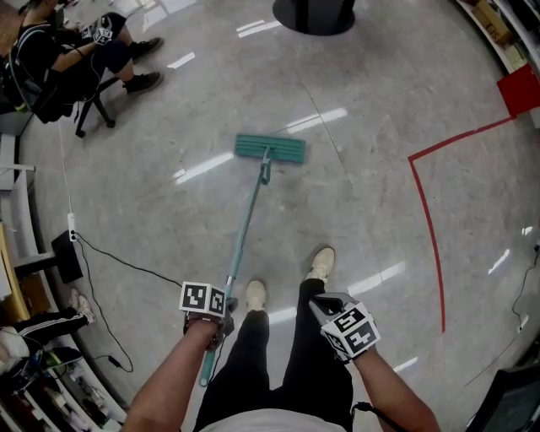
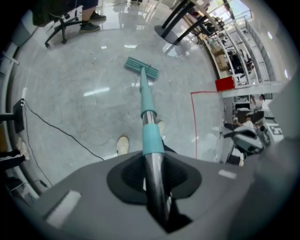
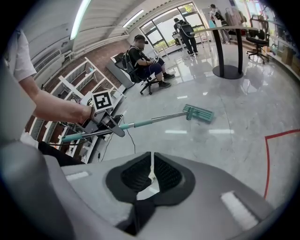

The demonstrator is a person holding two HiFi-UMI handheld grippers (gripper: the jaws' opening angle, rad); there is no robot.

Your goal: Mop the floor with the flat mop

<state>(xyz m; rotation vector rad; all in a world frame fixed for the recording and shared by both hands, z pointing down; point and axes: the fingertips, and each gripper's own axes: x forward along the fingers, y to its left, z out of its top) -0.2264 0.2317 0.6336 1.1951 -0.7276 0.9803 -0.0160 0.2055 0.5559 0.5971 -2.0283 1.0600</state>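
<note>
Looking steeply down, we see the glossy grey floor with the flat mop resting on it ahead of our shoes. Its teal rectangular head lies flat on the floor, and its long pole, part teal and part metal, slants back toward our left side. Our left tongs are pinching the pole near its upper end, pads tight on the metal tube next to a teal sleeve. The left forearm reaches forward and the tongs tilt downward. Our right tongs hang clear of the mop above the right leg, pressed together to a thin slit with nothing in it. Open floor spreads all round the mop head. A red tape line bounds the right. A seated person is at the far left, a dark round base stands at the top edge, and a black cable trails along the left.
</note>
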